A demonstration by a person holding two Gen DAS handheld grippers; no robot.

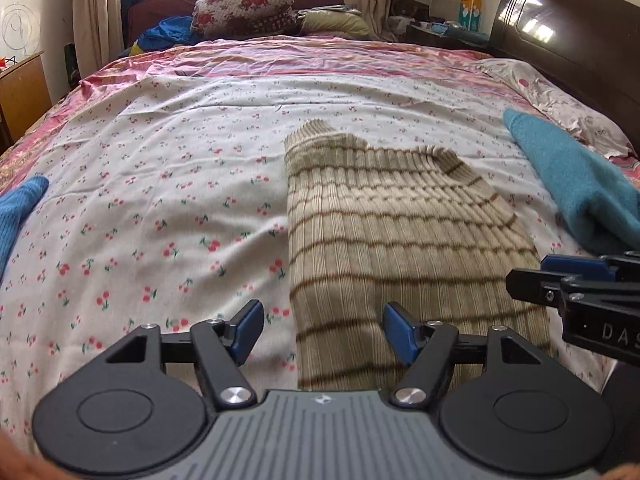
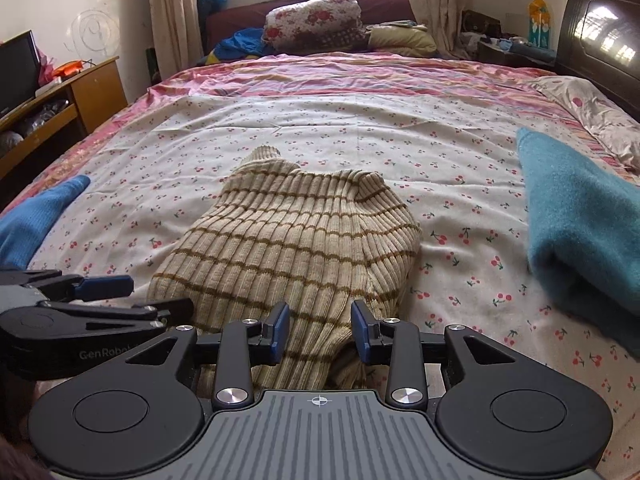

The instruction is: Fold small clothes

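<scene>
A beige ribbed sweater with brown stripes (image 1: pixel 400 240) lies partly folded on the cherry-print bedsheet (image 1: pixel 160 200); it also shows in the right wrist view (image 2: pixel 292 248). My left gripper (image 1: pixel 323 332) is open over the sweater's near left edge, the cloth between its blue pads (image 1: pixel 250 330). My right gripper (image 2: pixel 320 332) is open over the sweater's near hem, with cloth between its fingers but not clamped. Each gripper shows from the side in the other view, the right one (image 1: pixel 560 280) and the left one (image 2: pixel 108 292).
A folded teal garment (image 2: pixel 580 232) lies on the right of the bed, a blue garment (image 2: pixel 36 220) on the left. A pillow (image 2: pixel 600 116) and dark headboard (image 2: pixel 600 36) are at the right. A wooden TV stand (image 2: pixel 60 100) is at the left, with piled bedding (image 2: pixel 312 20) beyond the bed.
</scene>
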